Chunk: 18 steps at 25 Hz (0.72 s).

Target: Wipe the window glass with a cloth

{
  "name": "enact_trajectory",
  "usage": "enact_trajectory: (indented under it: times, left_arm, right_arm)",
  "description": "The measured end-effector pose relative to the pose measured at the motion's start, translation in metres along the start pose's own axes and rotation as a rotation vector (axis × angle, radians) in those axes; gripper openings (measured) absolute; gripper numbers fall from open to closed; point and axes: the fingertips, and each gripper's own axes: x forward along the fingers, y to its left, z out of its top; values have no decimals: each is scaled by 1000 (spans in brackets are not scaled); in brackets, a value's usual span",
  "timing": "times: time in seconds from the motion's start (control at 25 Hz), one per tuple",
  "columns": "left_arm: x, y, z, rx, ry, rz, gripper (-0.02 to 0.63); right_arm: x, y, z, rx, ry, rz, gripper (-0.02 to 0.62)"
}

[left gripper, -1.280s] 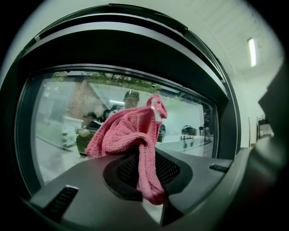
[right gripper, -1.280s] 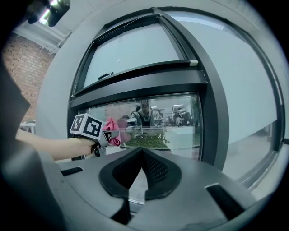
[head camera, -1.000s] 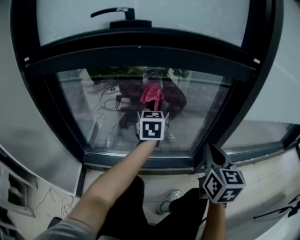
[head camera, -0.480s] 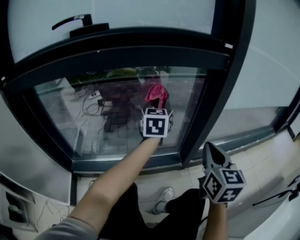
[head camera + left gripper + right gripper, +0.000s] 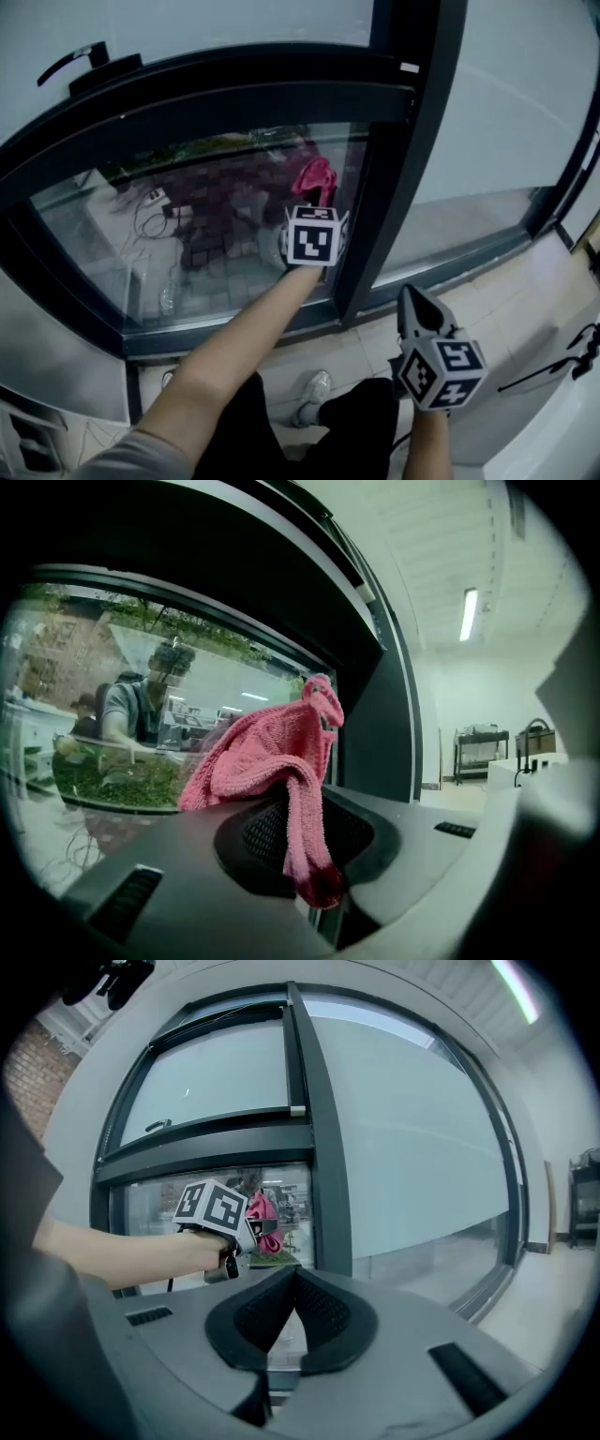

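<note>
A pink cloth [image 5: 316, 176] lies against the lower window glass [image 5: 187, 234], near the pane's right edge beside the dark mullion [image 5: 389, 169]. My left gripper [image 5: 316, 201] is shut on the cloth, arm stretched forward. In the left gripper view the cloth [image 5: 267, 752] bunches over the jaws of the left gripper [image 5: 302, 810] and a fold hangs down between them. My right gripper [image 5: 412, 306] hangs low at the right, away from the glass, shut with nothing in it. The right gripper view shows its jaws meeting at the right gripper [image 5: 294, 1275] tip, with the cloth [image 5: 262, 1208] beyond.
A dark frame bar [image 5: 234, 94] crosses above the pane, with a window handle [image 5: 80, 58] at upper left. Frosted panes [image 5: 506, 103] lie right of the mullion. The sill [image 5: 459, 258] runs below. The person's legs and a shoe [image 5: 312, 394] stand on the tiled floor.
My left gripper has slid the cloth rightward across the pane, from its middle to close by the mullion. The head view has swung right. The right gripper stays low.
</note>
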Motion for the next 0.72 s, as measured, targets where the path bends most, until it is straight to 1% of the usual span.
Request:
enact_trajectory:
  times: [0.2,0.36,0.72]
  left_arm:
    - [24,-24,4,25,-1,-46,58]
    - [40,-44,5,19,0,-107,58]
    - [58,-68,0,29,9,-192,58]
  right_arm:
    - [-5,-19,-10,20,15,-27,0]
    - [-7,-33,-17,36,26,-52,0]
    - [-4,-44,-34,53,61,-72,0]
